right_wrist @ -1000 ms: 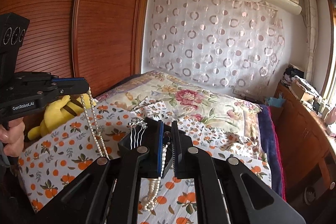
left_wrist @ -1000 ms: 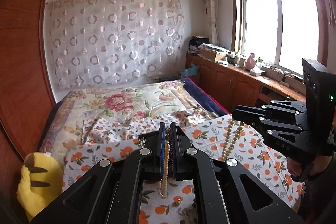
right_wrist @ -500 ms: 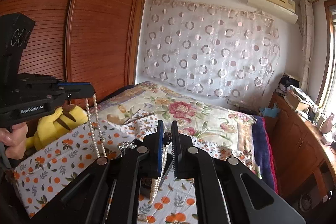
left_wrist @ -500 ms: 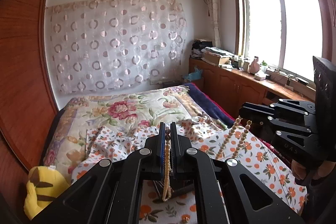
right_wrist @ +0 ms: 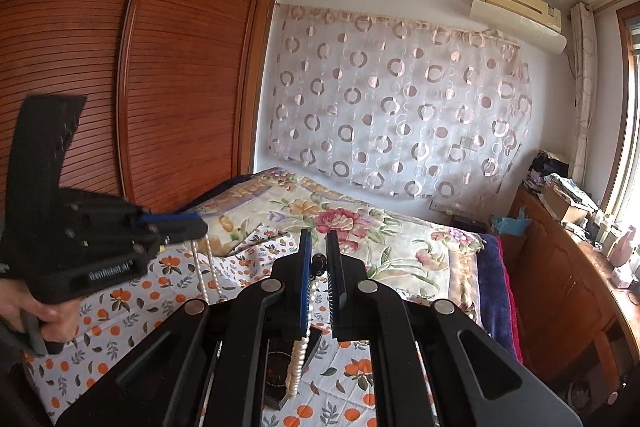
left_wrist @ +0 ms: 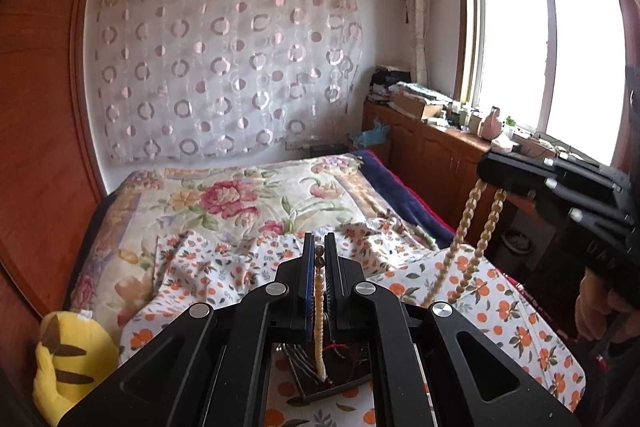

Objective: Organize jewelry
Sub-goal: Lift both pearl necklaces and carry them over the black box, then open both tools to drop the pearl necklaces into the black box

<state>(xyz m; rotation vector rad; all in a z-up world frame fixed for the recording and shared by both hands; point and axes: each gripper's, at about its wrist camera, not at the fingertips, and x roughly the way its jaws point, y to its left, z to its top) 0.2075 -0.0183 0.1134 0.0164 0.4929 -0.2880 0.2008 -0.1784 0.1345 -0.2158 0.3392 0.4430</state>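
The left gripper [left_wrist: 319, 255] pinches a tan bead necklace [left_wrist: 319, 319] between nearly closed fingers, and the right gripper [right_wrist: 319, 259] likewise grips a pearl necklace [right_wrist: 298, 359]. Both strands hang above a dark jewelry box [left_wrist: 340, 371] lying on the orange-print sheet [left_wrist: 500, 311] of the bed [left_wrist: 256, 199].

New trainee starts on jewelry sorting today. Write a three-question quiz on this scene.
1. True or false: the left hand-held gripper is open and empty.
2. What lies below the hanging bead strand? A) dark tray B) plate C) basket
3. Fill in: the white cloth is printed with ___.
Key: 1 false, it is shut on the bead strand; 2 A; 3 oranges.
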